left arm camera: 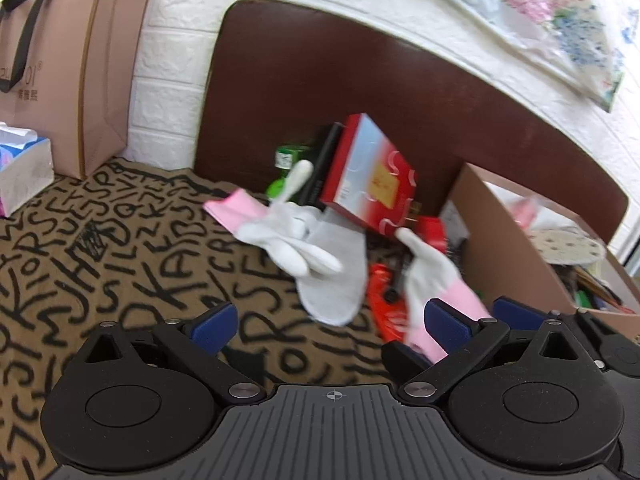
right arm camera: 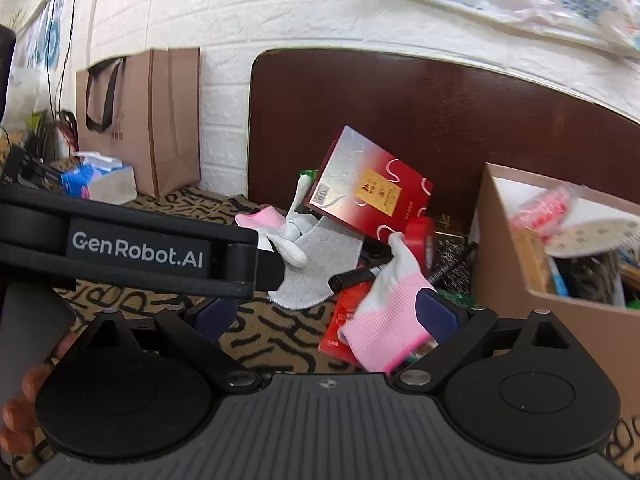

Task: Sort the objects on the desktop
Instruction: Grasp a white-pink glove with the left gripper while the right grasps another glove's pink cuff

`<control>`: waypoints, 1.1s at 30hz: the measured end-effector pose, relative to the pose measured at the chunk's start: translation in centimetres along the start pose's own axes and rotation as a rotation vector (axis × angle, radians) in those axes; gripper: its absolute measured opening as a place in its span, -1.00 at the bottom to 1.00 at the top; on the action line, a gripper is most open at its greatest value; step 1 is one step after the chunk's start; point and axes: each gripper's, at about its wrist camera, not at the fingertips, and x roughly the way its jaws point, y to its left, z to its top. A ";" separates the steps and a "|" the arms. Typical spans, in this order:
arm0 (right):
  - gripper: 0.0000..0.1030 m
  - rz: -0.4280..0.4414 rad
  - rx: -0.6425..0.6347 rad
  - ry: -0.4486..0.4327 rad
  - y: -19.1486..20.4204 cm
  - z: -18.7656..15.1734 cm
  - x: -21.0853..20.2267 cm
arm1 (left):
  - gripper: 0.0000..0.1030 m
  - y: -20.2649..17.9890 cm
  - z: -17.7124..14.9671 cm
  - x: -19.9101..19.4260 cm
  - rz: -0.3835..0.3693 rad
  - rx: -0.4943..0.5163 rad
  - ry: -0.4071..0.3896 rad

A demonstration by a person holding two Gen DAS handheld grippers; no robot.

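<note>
Two grippers hang over a tablecloth printed with black letters on tan, both pointing at a heap of clutter against a dark brown board.

Far left, a blue tissue box sits beside a tan paper bag with black handles, which stands against the white brick-pattern wall. In the right wrist view the left gripper's black arm, lettered "GenRobot.AI", crosses the left side, with a person's fingers wrapped round its handle.

The left gripper stands wide, its blue pads well apart; the cuff of a glove shows just beside its right pad, but the pads press on nothing.

Toward the middle, a white glove with a pink cuff lies on a grey cloth, fingers spread. Behind it a red and silver box leans tilted against the board, with a green bottle partly hidden at its left. A second white glove with a pink cuff lies over a red packet.

The right gripper is also wide, and the second glove's cuff touches its right blue pad, without being clamped.

Far right, an open cardboard box holds mixed items too blurred to name. Above it hangs a floral cloth.
</note>
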 end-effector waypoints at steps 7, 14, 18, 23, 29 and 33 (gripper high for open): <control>0.85 -0.125 -0.146 0.009 1.5 1.0 4.0 | 0.91 1.8 2.1 3.7 0.017 -0.018 0.000; 0.84 -0.220 -0.201 0.054 0.9 0.5 6.7 | 0.80 3.7 3.6 7.4 0.009 -0.062 0.025; 0.64 -0.226 -0.191 0.095 0.6 0.0 7.6 | 0.55 4.4 3.8 9.4 0.010 -0.082 0.071; -0.16 -0.225 -0.147 0.106 0.4 -0.5 7.6 | -0.34 5.2 3.6 10.4 -0.008 -0.119 0.132; -0.78 -0.195 -0.091 0.111 0.1 -0.4 6.1 | -0.96 5.7 3.1 9.0 0.018 -0.136 0.118; -0.84 -0.164 -0.079 0.104 0.1 -0.3 4.5 | -1.00 5.4 2.6 6.8 0.017 -0.103 0.097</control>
